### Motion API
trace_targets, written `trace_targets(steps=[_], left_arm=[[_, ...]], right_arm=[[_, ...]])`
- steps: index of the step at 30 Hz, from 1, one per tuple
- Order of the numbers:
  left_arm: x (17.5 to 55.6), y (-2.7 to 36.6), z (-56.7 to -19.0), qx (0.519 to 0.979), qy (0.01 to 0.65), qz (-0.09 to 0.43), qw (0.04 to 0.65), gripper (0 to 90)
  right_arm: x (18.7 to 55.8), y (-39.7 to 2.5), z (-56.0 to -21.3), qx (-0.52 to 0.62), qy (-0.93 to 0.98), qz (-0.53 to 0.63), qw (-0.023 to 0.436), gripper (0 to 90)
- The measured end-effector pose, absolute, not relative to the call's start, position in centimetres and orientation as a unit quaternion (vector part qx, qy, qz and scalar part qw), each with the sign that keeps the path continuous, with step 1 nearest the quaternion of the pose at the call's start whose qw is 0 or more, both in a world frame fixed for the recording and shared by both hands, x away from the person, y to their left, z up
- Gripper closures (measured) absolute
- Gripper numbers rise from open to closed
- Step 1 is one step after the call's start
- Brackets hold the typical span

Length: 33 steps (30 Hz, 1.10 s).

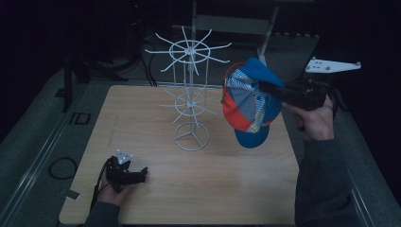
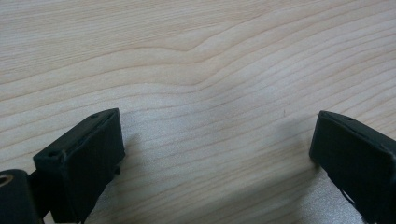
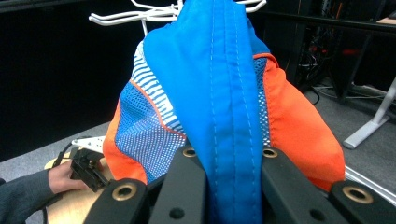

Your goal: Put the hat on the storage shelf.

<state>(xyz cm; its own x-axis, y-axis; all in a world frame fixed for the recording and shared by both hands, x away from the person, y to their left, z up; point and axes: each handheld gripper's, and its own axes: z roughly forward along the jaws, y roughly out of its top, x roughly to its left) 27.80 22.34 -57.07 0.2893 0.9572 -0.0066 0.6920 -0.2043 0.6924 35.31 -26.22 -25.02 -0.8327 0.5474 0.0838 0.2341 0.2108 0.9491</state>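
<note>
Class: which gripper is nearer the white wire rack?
Right. The right gripper holds the cap up beside the rack; the left gripper rests low on the table's near edge.

The white wire rack (image 1: 190, 94) stands upright at the middle of the table (image 1: 227, 189), its spokes reaching out on all sides at two levels. The cap (image 1: 248, 101) hangs just right of those spokes, narrowing the gap there. The table's near half lies open around the left gripper (image 1: 137, 176).

wooden table (image 1: 227, 189) bears a white wire rack (image 1: 190, 94).
</note>
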Motion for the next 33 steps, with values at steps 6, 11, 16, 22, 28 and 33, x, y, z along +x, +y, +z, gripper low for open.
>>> trace_targets(steps=[6,11,16,22,28,33], left_arm=[[27.8,22.3,-57.1,0.744,0.554,0.220,0.302,3.1],[27.8,22.3,-57.1,0.744,0.554,0.220,0.302,3.1],[27.8,22.3,-57.1,0.744,0.554,0.221,0.302,3.1],[27.8,22.3,-57.1,0.744,0.554,0.221,0.302,3.1],[27.8,22.3,-57.1,0.744,0.554,0.220,0.302,3.1],[27.8,22.3,-57.1,0.744,0.554,0.221,0.302,3.1]], right_arm=[[35.2,-26.2,-24.7,0.251,0.763,0.580,0.136,87.6],[35.2,-26.2,-24.3,0.249,0.761,0.583,0.139,87.6],[35.1,-26.2,-23.7,0.248,0.760,0.584,0.143,87.6],[34.7,-26.3,-22.7,0.241,0.755,0.591,0.151,87.6],[34.5,-26.2,-21.9,0.234,0.751,0.598,0.154,87.6],[34.4,-26.1,-21.6,0.229,0.749,0.603,0.154,87.6]])
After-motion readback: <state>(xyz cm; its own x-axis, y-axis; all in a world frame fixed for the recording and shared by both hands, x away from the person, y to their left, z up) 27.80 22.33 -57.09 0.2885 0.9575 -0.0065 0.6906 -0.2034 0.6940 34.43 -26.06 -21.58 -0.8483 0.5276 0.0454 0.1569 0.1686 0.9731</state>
